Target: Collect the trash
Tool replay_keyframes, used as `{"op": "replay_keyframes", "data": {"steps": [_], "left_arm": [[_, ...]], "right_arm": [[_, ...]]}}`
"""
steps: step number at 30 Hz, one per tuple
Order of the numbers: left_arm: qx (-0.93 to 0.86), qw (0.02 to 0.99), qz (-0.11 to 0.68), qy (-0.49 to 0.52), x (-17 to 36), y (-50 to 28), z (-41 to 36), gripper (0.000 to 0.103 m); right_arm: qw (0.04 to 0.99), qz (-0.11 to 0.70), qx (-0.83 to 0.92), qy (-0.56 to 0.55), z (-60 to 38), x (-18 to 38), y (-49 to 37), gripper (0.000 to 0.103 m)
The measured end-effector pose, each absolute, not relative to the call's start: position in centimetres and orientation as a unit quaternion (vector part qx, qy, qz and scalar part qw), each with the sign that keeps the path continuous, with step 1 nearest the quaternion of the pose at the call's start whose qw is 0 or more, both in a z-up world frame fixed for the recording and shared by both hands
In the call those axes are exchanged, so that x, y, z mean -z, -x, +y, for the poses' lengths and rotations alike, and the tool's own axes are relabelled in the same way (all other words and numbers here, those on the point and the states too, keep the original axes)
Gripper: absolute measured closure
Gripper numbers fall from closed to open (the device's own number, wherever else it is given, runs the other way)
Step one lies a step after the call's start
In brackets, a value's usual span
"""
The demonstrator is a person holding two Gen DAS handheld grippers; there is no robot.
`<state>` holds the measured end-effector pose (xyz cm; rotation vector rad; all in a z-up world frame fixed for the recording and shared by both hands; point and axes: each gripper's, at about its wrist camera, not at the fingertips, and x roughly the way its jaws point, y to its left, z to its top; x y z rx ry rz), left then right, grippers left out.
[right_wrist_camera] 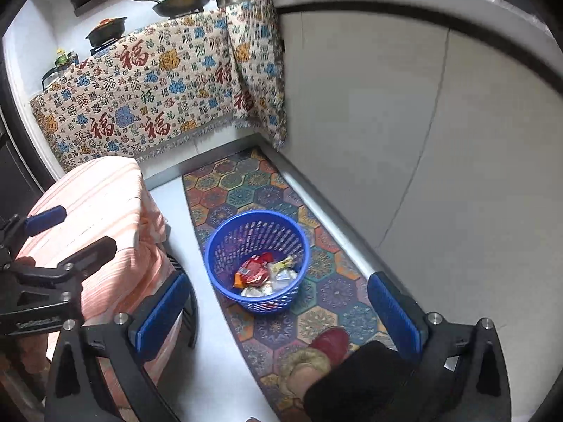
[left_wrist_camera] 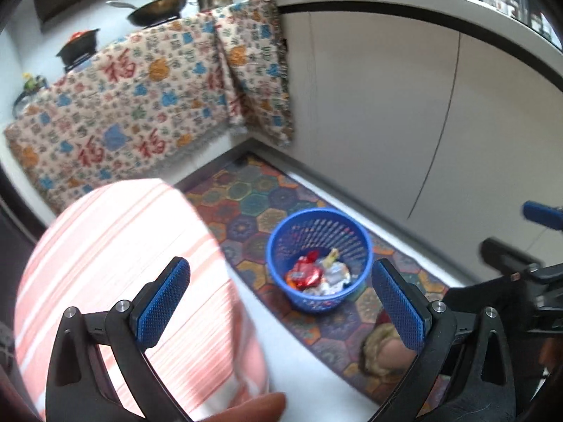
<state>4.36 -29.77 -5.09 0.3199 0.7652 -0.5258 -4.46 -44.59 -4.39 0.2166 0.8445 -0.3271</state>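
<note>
The wrappers (right_wrist_camera: 262, 274) lie heaped in the blue basket (right_wrist_camera: 225, 246), which stands on the patterned rug (right_wrist_camera: 242, 190) beside the white cabinets (right_wrist_camera: 404, 123). We hold both the left tool (left_wrist_camera: 279, 302) and the right tool (right_wrist_camera: 278, 311) above it, jaws spread wide with nothing between them. We judge the drop done; next we need to look for more litter, though none shows on the floor here.

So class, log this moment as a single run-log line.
left gripper: open, empty | right gripper: open, empty | wrappers: inside blue basket | basket: upright on patterned mat
</note>
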Motion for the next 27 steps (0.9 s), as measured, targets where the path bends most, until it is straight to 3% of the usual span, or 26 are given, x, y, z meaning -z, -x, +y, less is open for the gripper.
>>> {"op": "replay_keyframes", "data": {"steps": [6,27], "left_arm": [[0.328,0.844,0.418,-0.069,4.9,-4.6,-28.0,0.000],[0.311,0.858,0.399,-0.091,4.1,-4.1,-28.0,0.000]], "right_arm": [[0.894,0.403,0.160,-0.111,-43.3,2.3,6.9,0.000],[0.895,0.398,0.168,-0.108,-42.6,1.5,7.9,0.000]]}}
